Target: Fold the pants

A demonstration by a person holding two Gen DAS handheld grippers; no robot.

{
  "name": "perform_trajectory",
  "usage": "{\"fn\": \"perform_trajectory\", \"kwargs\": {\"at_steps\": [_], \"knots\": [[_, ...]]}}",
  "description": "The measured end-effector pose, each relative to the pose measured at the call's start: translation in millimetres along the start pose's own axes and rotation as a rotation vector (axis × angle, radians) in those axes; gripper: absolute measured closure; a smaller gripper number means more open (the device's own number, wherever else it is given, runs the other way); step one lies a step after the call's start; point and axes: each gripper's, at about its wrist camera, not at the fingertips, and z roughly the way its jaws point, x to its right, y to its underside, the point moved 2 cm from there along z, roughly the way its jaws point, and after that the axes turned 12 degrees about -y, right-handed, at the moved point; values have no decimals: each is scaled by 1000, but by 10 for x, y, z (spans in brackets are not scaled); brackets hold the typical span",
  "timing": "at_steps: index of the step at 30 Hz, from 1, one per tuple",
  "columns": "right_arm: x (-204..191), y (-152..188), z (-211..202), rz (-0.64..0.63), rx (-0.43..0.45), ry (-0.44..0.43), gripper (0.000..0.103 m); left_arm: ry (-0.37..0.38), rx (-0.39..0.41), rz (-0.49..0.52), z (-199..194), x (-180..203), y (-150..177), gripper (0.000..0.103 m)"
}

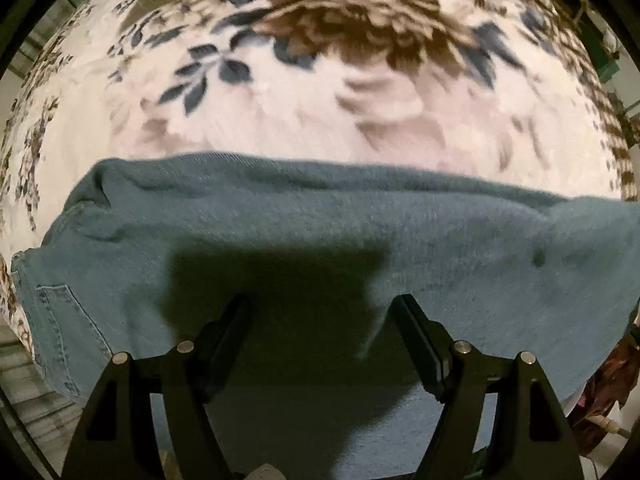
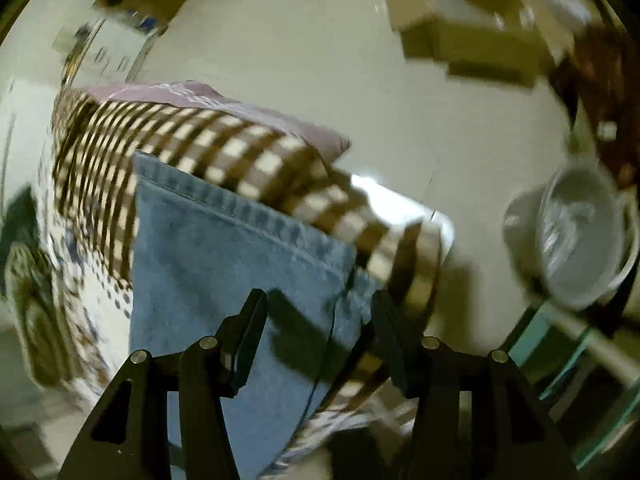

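Claws: two, left [image 1: 322,304] and right [image 2: 320,300], spread over one pants [image 1: 320,220].

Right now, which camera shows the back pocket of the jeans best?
The left wrist view. The back pocket with its stitching shows at the lower left of the jeans, which lie across the flowered blanket. The right wrist view shows only a hemmed leg end, no pocket.
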Motion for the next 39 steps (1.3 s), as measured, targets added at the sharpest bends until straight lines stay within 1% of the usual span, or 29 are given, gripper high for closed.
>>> {"fn": "perform_trajectory", "kwargs": {"at_steps": [1,2,4,5,8,10,12,14,15,17,18,19,20,21,22,24,25,26,27,28,30,31,33,34,35,37,39], "knots": [[22,27,11,6,26,-18,71,-4,4,4,-1,31,16,30],[17,55,6,-5,55,-15,89,-8,7,7,-4,63,29,30],[-25,110,-50,-28,100,-1,99,-10,13,9,27,110,24,30],[-57,145,-99,-44,118,3,100,-9,12,9,26,120,42,30],[-153,223,-334,-105,157,49,100,-2,8,3,26,115,111,30],[-160,242,-419,-109,155,74,101,3,4,0,25,73,144,30],[-98,242,-377,-117,124,133,101,7,-7,-4,121,29,117,30],[1,211,-236,-110,55,176,99,18,-22,-16,179,-9,122,29],[25,188,-160,-104,13,198,96,25,-27,-21,191,-34,121,30],[-34,176,-150,-112,-25,214,87,50,-28,-35,149,-130,127,29],[-139,205,-192,-133,-33,201,78,60,-20,-46,97,-197,147,29],[-255,245,-227,-160,-38,187,59,65,-12,-58,38,-289,175,29],[-439,343,-279,-207,-44,167,52,71,-5,-73,-18,-403,208,29],[-606,449,-303,-249,-58,156,52,70,3,-92,-62,-541,246,29],[-862,636,-294,-312,-91,139,52,63,8,-104,-81,-642,273,29],[-1221,981,-160,-384,-168,89,52,34,13,-139,-73,-930,338,29],[-1443,1217,-26,-417,-233,54,52,12,14,-156,-41,-1075,371,29],[-1667,1489,156,-440,-317,7,52,-19,12,-176,16,-1247,410,29],[-1854,1726,333,-444,-391,-44,52,-48,9,-192,76,-1390,439,29],[-2088,2031,584,-434,-485,-107,52,-79,-8,-213,174,-1570,470,29],[-2383,2446,971,-392,-584,-152,52,-87,-53,-264,329,-1822,483,30],[-2487,2590,1135,-368,-611,-158,52,-84,-67,-296,392,-1956,472,30],[-2646,2881,1528,-271,-649,-136,52,-94,-88,-328,482,-2167,417,29],[-2669,2958,1632,-233,-657,-130,52,-102,-84,-340,508,-2272,387,30],[-2668,3058,1771,-169,-661,-118,52,-107,-81,-343,519,-2320,374,30],[-2680,3164,1937,-76,-644,-99,54,-109,-73,-348,538,-2429,344,30],[-2687,3191,1984,-37,-577,-79,85,-108,-65,-354,590,-2556,273,29]]}}
